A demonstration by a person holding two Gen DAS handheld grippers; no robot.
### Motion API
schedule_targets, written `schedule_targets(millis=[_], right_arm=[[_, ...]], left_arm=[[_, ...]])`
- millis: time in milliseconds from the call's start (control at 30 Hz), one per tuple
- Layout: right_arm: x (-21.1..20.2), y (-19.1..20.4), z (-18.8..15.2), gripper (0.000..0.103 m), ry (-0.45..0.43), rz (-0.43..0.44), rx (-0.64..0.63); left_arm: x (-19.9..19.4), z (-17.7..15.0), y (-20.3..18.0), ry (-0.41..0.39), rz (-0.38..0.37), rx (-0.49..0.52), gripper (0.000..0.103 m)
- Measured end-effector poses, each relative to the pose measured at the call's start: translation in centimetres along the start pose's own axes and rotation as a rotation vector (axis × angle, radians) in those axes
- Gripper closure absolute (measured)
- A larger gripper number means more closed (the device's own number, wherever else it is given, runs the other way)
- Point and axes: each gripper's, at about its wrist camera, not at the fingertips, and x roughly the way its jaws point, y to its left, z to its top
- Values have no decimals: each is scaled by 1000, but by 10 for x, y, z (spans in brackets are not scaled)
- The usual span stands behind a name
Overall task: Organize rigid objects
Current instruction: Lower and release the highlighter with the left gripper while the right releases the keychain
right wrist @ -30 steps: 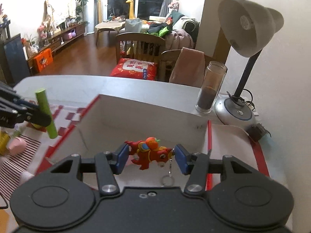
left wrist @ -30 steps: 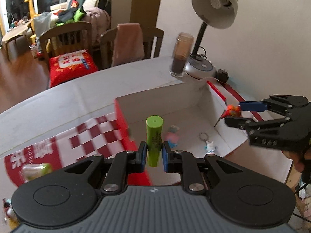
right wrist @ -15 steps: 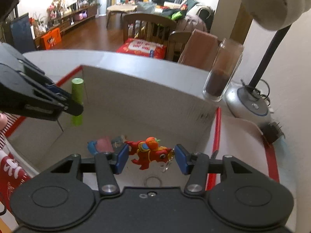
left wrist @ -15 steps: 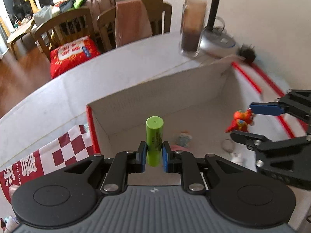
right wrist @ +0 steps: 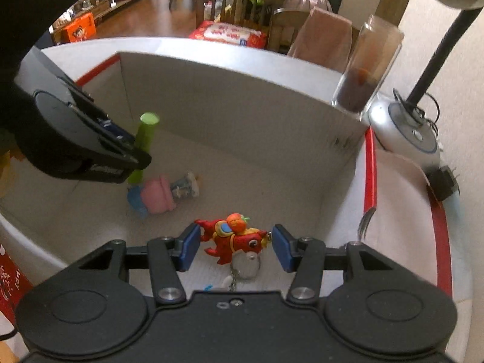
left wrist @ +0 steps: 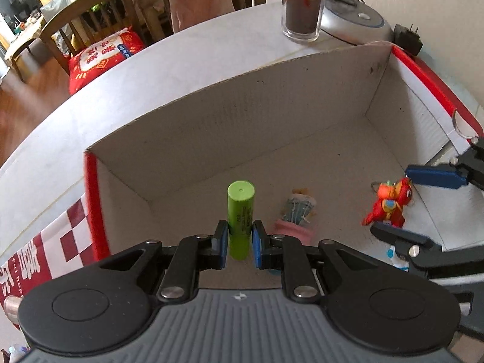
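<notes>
Matt cardboard box point(left wrist: 272, 115); smooth green plastic tube point(left wrist: 240, 208); glossy rubbery red keychain figure point(right wrist: 234, 237); clear glass jar point(left wrist: 304, 3).

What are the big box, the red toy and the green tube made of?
Box: likely corrugated cardboard, matte grey inside, red printed edge. Red toy: looks like moulded rubber or soft plastic, slightly glossy, on a metal ring. Green tube: probably smooth plastic, printed label.

We have brought both tools down into the open box point(left wrist: 272, 96): a second ago the left tool point(left wrist: 239, 237) with its green tube point(left wrist: 240, 217) was outside the near red edge, and the right tool point(right wrist: 236, 246) with the red toy keychain point(right wrist: 234, 239) hung above the rim
</notes>
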Motion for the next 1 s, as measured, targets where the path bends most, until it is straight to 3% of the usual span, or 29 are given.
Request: schedule_targets(millis=[500,1000], right_arm=[[1,-9,4,51,50,34,67],[-23,-13,-1,43,-17,39,126]], left_arm=[[21,9,-10,53,-8,4,86],[-9,1,-7,13,-26,5,86]])
